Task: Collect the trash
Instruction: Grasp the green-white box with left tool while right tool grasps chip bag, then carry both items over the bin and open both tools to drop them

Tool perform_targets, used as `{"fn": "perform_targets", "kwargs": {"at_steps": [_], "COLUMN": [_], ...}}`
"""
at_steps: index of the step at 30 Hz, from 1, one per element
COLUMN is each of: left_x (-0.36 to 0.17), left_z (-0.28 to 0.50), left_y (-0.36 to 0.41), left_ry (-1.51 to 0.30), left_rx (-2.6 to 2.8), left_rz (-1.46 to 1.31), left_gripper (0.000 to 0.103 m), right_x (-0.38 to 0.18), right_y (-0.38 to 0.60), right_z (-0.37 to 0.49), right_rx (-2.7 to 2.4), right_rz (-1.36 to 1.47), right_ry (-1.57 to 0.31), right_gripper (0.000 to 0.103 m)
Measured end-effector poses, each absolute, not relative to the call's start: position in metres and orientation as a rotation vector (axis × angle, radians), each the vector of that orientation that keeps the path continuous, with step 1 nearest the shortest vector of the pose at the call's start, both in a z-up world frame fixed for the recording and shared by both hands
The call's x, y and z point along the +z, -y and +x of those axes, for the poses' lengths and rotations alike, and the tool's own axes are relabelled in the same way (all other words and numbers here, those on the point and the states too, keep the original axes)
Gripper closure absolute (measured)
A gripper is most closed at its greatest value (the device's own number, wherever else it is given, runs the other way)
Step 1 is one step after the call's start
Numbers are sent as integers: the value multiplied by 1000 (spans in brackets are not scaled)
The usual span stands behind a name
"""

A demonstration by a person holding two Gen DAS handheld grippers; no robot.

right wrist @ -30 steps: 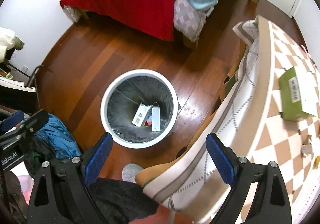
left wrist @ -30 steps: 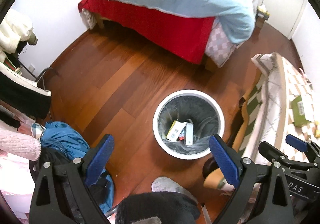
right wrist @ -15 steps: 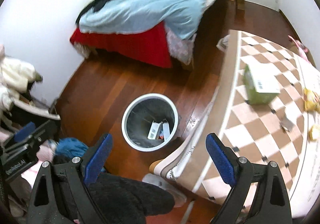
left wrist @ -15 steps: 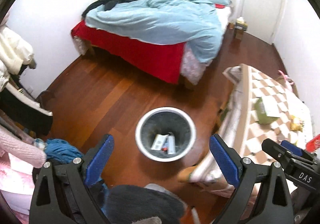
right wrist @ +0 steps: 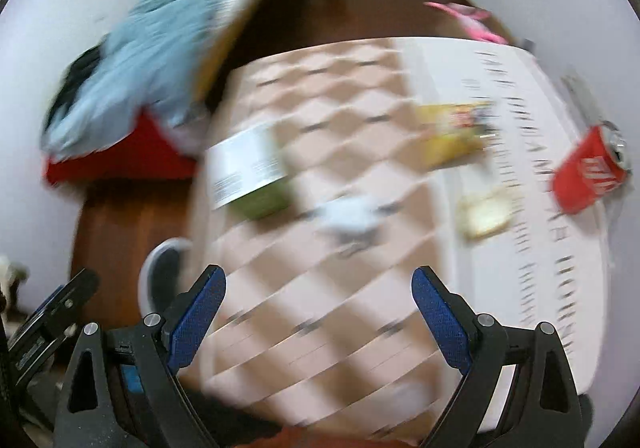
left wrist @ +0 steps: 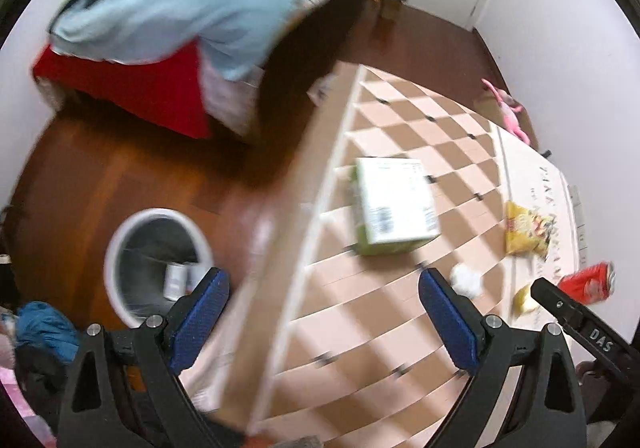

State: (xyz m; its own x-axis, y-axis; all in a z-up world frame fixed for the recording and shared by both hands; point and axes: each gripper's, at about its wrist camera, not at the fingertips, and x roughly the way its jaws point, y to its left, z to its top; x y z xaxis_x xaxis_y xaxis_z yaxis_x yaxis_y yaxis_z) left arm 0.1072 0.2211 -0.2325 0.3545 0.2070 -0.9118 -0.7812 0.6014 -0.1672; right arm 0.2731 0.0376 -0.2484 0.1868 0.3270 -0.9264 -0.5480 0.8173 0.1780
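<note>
- Swinging from the bin [left wrist: 156,268] to the worktop [left wrist: 400,312], both views now face the remaining trash.
- Left gripper [left wrist: 324,318] and right gripper [right wrist: 318,314] are spread, empty; box [left wrist: 390,206] is likely next.

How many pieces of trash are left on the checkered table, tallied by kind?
Green-and-white box: 1
Yellow snack bag: 1
Crumpled white tissue: 1
Red can: 1
Small pale yellow wrapper: 1
Total: 5, all on the table; both claws open and empty.
</note>
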Motion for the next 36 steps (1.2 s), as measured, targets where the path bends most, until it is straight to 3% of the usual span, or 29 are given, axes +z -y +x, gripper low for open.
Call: {"fn": "perform_targets", "kwargs": {"at_steps": [11,20,24,36], "left_x": [-302,-330,-327,-288], "left_z": [206,222,223,205], "left_y": [-240,-237,-235,-237], "left_ry": [-1203,-1242,-1232,-1111], "left_rx": [634,621,637,679], "left_rz": [-694,-685,-640,-497], "left_gripper": [7,7,31,34], "right_x": [-296,-334,-342,-325], "right_y": [-33,-35,-35,-47], "right_z": [406,445,447,433], "right_rx": [445,411,421,482], "right_rz": [-149,-93,-81,-135], "right_ry": [-1294,-1356,-1371,-1305], "right_gripper": [8,29,47,61]}}
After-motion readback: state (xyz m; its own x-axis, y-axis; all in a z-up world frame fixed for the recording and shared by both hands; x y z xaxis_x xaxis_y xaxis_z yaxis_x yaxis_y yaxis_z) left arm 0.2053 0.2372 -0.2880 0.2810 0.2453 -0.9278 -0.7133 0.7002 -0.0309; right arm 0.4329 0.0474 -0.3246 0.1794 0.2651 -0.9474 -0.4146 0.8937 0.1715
